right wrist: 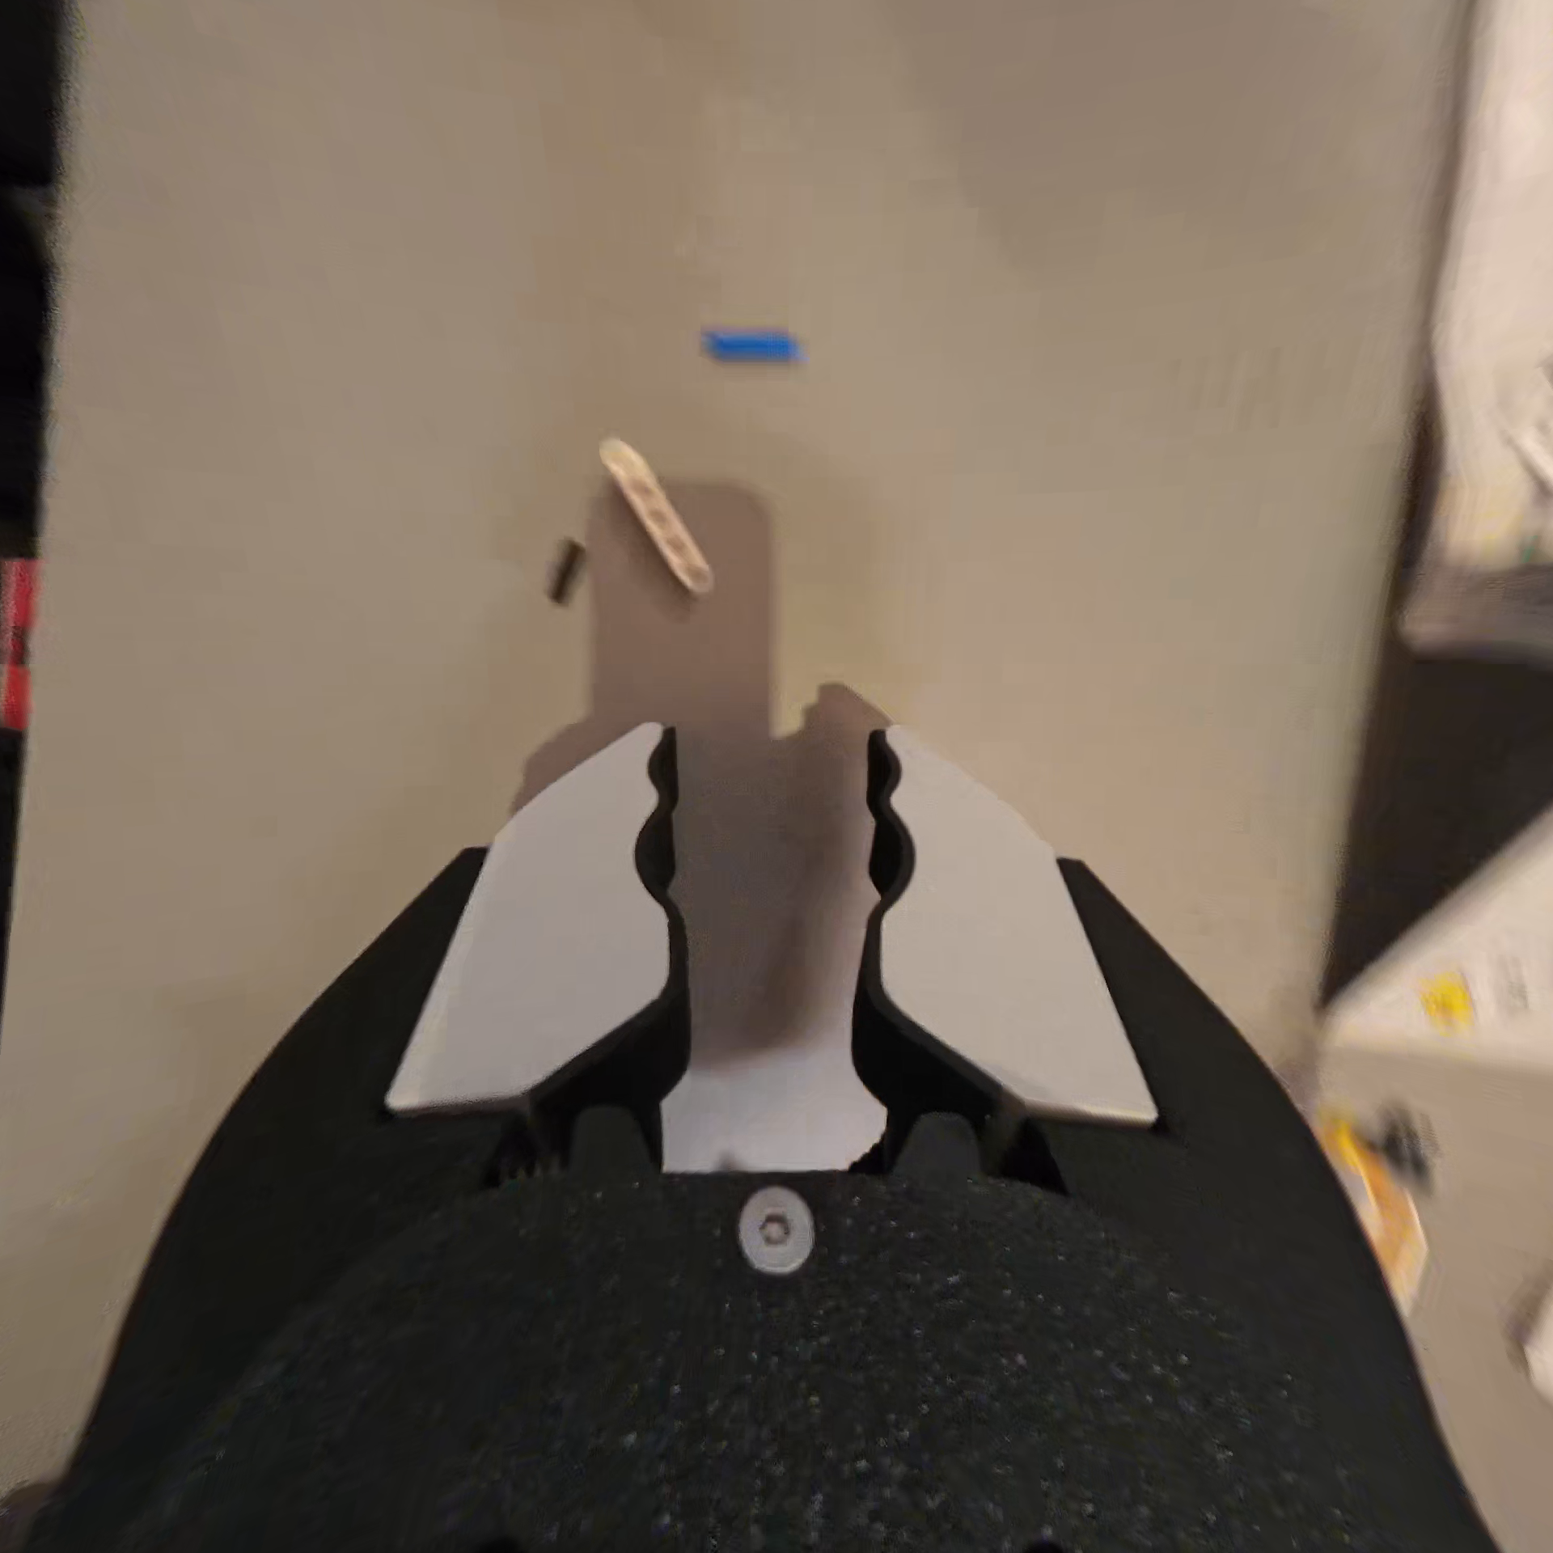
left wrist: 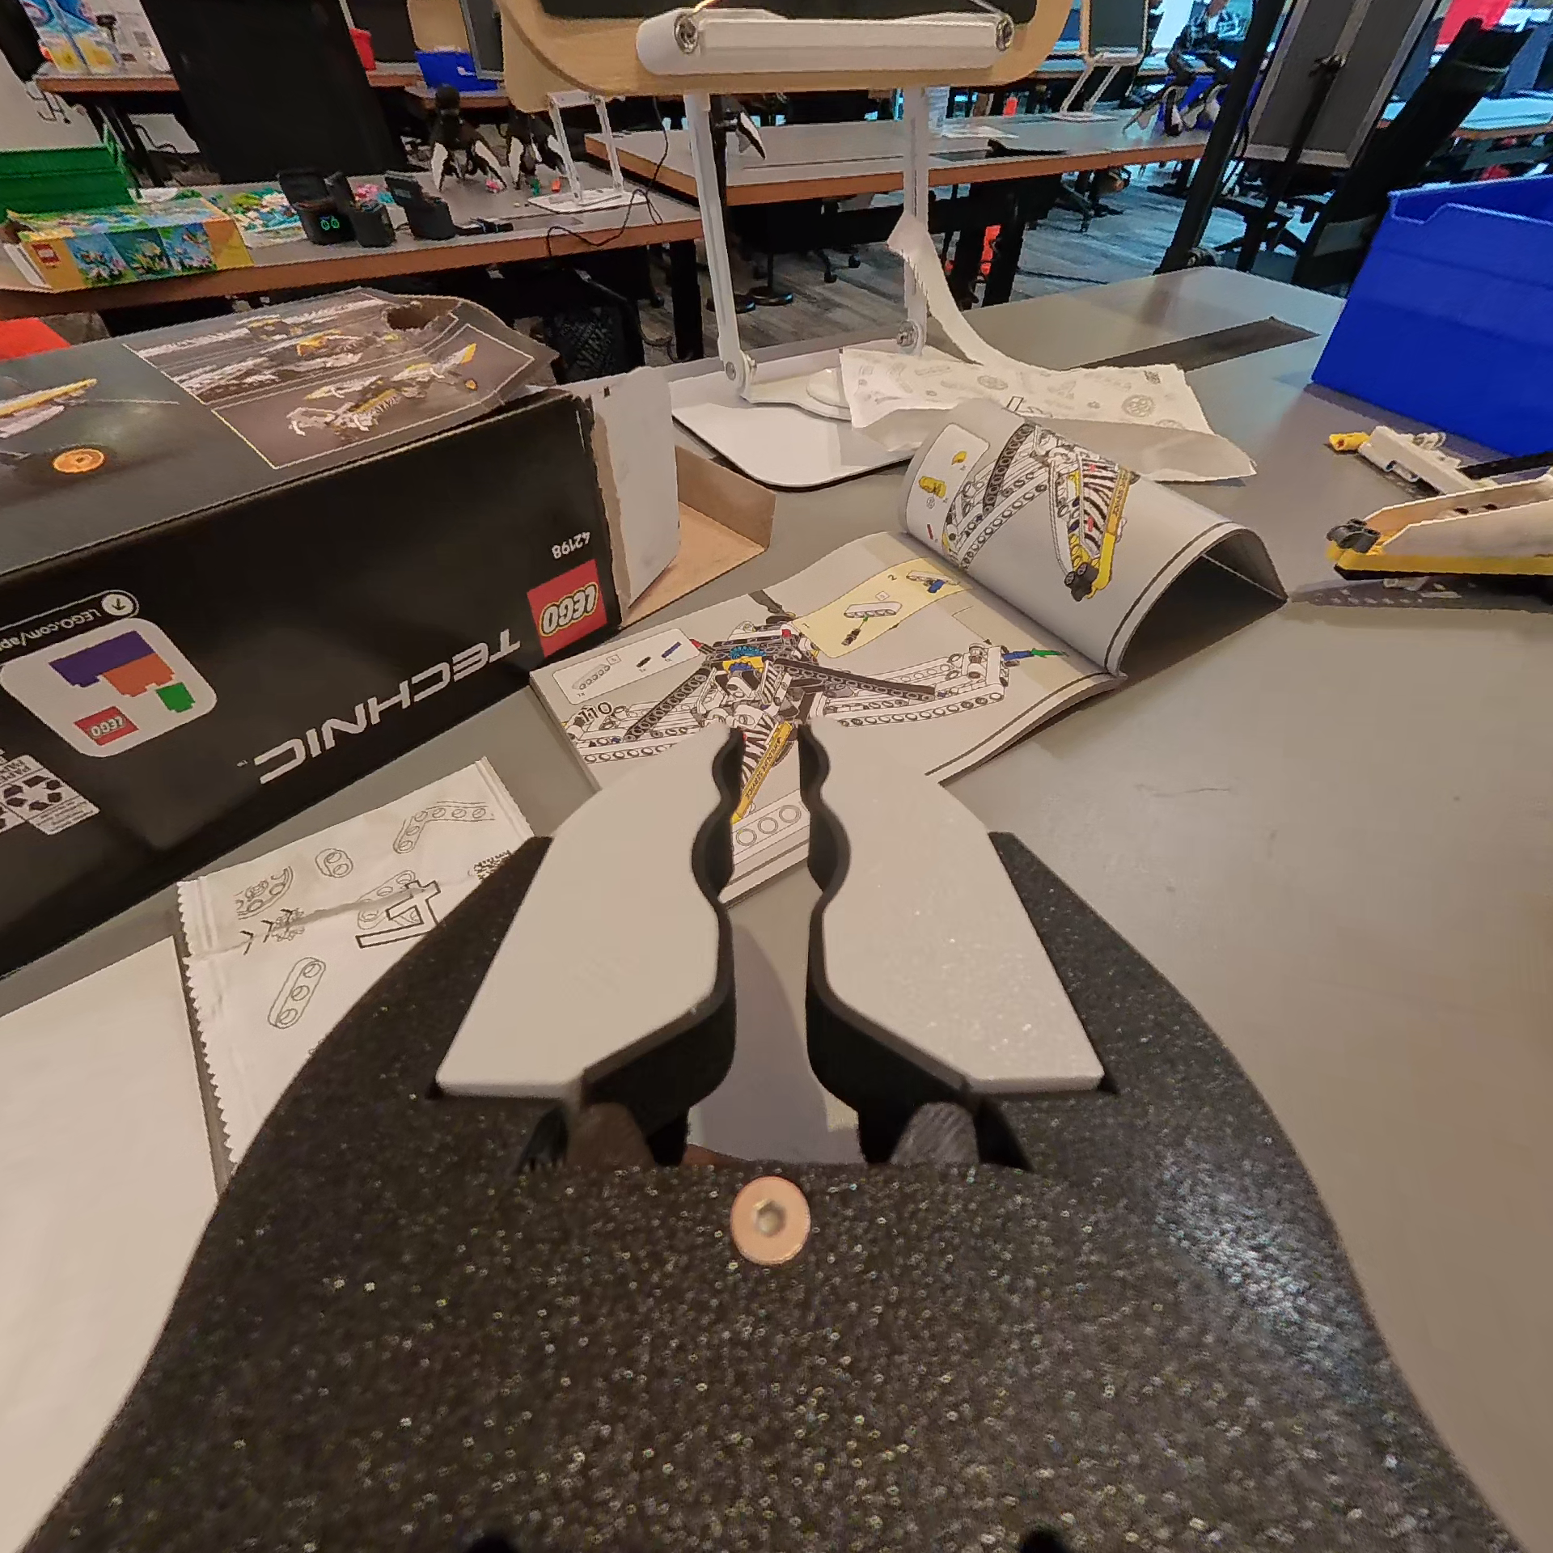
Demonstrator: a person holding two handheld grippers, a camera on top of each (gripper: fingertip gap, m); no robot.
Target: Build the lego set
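Note:
My left gripper (left wrist: 773, 739) hovers over an open instruction booklet (left wrist: 882, 664) on the grey table (left wrist: 1260, 840). Its jaws stand a narrow gap apart with nothing between them. My right gripper (right wrist: 773, 738) looks straight down at a pale surface (right wrist: 1092, 420), blurred by motion. Its jaws are wide open and empty. Ahead of its fingertips lie a small white beam with holes (right wrist: 655, 514), a short black pin (right wrist: 565, 571) to the beam's left, and a blue pin (right wrist: 750, 345) farther off. None of them touches the fingers.
A large black toy box (left wrist: 294, 538) lies to the left of the booklet. Printed paper bags (left wrist: 336, 899) lie near it. A white stand (left wrist: 756, 395) is behind, a blue bin (left wrist: 1454, 302) at right, and a white and yellow brick model (left wrist: 1445, 529) below the bin. The left gripper's tips are roughly 25 centimeters from the right gripper's. To the short black pin (right wrist: 565, 571): right tips about 6 centimeters, left tips about 30 centimeters.

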